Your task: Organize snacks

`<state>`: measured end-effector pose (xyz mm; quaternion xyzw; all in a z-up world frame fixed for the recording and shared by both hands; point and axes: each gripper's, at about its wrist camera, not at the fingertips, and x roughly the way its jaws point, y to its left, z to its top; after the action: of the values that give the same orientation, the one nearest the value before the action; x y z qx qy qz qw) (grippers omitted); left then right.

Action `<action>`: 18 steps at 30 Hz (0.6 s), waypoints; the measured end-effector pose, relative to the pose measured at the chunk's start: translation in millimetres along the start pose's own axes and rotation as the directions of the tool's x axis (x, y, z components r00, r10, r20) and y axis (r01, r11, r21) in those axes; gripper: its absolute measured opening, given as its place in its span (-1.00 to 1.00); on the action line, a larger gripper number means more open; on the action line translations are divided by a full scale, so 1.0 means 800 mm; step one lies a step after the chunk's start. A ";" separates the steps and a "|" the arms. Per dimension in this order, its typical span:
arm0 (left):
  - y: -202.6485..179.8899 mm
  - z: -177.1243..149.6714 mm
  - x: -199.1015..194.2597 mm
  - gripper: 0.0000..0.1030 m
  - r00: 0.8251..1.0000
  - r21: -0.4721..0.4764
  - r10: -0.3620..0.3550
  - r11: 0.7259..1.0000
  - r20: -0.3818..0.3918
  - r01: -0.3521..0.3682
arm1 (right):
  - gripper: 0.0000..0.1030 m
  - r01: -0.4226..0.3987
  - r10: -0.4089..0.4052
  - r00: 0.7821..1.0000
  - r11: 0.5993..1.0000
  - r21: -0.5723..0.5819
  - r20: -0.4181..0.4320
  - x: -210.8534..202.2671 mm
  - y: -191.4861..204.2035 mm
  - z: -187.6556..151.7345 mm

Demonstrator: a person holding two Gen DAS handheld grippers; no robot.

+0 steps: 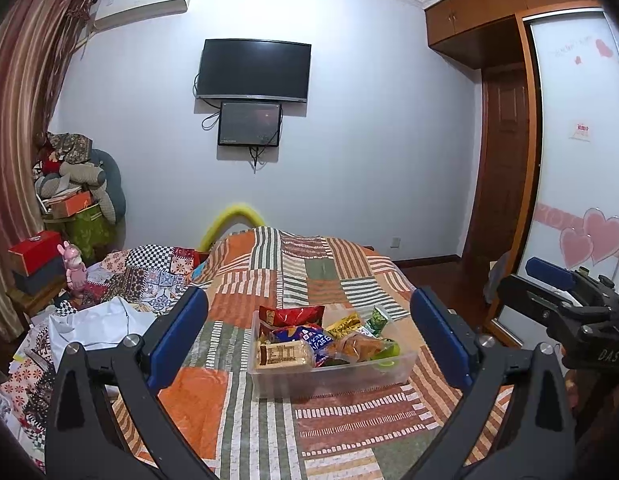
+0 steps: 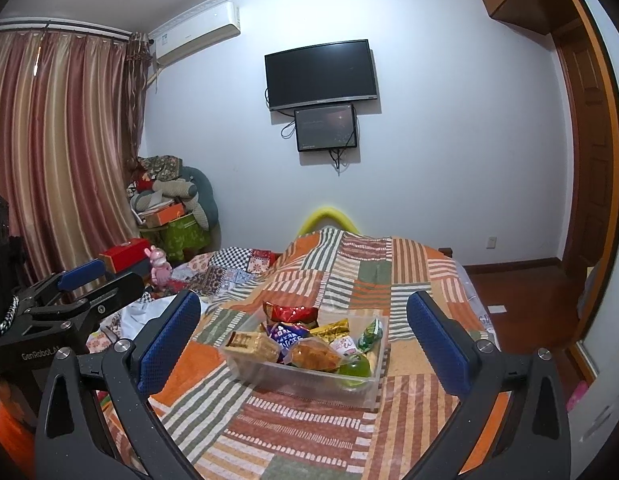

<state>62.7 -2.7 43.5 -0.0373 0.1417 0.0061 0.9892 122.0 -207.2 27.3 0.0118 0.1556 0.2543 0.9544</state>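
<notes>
Left claw [image 1: 309, 332]: jaws spread wide, holding nothing; its blue pads [image 1: 177, 336] frame the bin from the 9 and 3 o'clock sides without touching it. It also shows at 9 o'clock in the right wrist view [image 2: 93, 280].
Right claw [image 2: 303, 336]: jaws equally wide, empty, raised above the bed; also seen at 3 o'clock in the left wrist view [image 1: 549, 284].
Bin [image 1: 333, 380]: clear plastic, rectangular, resting on the bed at the centre of both views; snacks lie piled inside it.
Red bag [image 1: 291, 315]: stands at the bin's 12 o'clock end, upright against the far wall.
Blue bag [image 1: 313, 340]: just in front of the red bag, near the middle.
Wafer pack [image 1: 283, 354]: tan, lying flat at the bin's 7 o'clock corner, touching the blue bag.
Orange pack [image 2: 313, 354]: near the bin's centre, at 3 o'clock of the wafer pack.
Gold bag [image 2: 329, 328]: toward 1 o'clock in the bin.
Green sachet [image 2: 369, 334]: tilted against the 2 o'clock wall.
Green jelly cup [image 2: 353, 372]: at the bin's 5 o'clock corner.
Bed [image 1: 349, 432]: covered by a striped orange, green and brown patchwork quilt.
TV [image 1: 253, 70]: dark, wall-mounted at 12 o'clock, with a smaller screen [image 1: 249, 124] just below it.
</notes>
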 end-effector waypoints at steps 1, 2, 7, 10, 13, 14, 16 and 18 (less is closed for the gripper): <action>0.000 0.000 0.000 0.99 1.000 0.000 -0.001 1.000 -0.001 0.001 | 1.00 0.001 -0.001 1.000 1.000 0.000 -0.001 0.000 0.000 0.000; -0.001 -0.001 0.000 0.99 1.000 0.001 -0.001 1.000 -0.002 0.001 | 1.00 0.000 0.000 1.000 1.000 0.001 -0.001 -0.001 0.000 -0.001; -0.003 -0.002 0.000 0.99 1.000 0.005 0.004 1.000 0.001 -0.004 | 1.00 -0.001 0.001 1.000 1.000 0.007 -0.003 0.001 -0.002 -0.001; -0.002 -0.003 0.001 0.99 1.000 0.002 0.004 1.000 -0.002 -0.004 | 1.00 -0.003 0.003 1.000 1.000 0.015 -0.006 0.002 -0.004 -0.001; -0.002 -0.002 0.002 0.99 1.000 0.001 0.003 1.000 -0.003 -0.003 | 1.00 -0.003 0.003 1.000 1.000 0.019 -0.005 0.001 -0.004 0.000; -0.003 -0.003 0.003 0.99 1.000 0.000 0.002 1.000 -0.004 -0.002 | 1.00 -0.002 0.002 1.000 1.000 0.021 -0.003 0.001 -0.004 0.000; -0.001 -0.002 0.004 0.99 1.000 -0.002 0.001 1.000 -0.004 -0.001 | 1.00 -0.004 0.004 1.000 1.000 0.025 -0.003 0.000 -0.005 0.002; -0.001 -0.003 0.004 1.00 1.000 -0.003 0.001 1.000 -0.006 -0.001 | 1.00 -0.004 0.004 1.000 1.000 0.024 -0.003 -0.001 -0.006 0.001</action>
<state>65.4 -3.8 40.2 -0.0389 0.1445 0.0065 0.9887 123.8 -211.4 28.2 0.0230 0.1601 0.2543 0.9535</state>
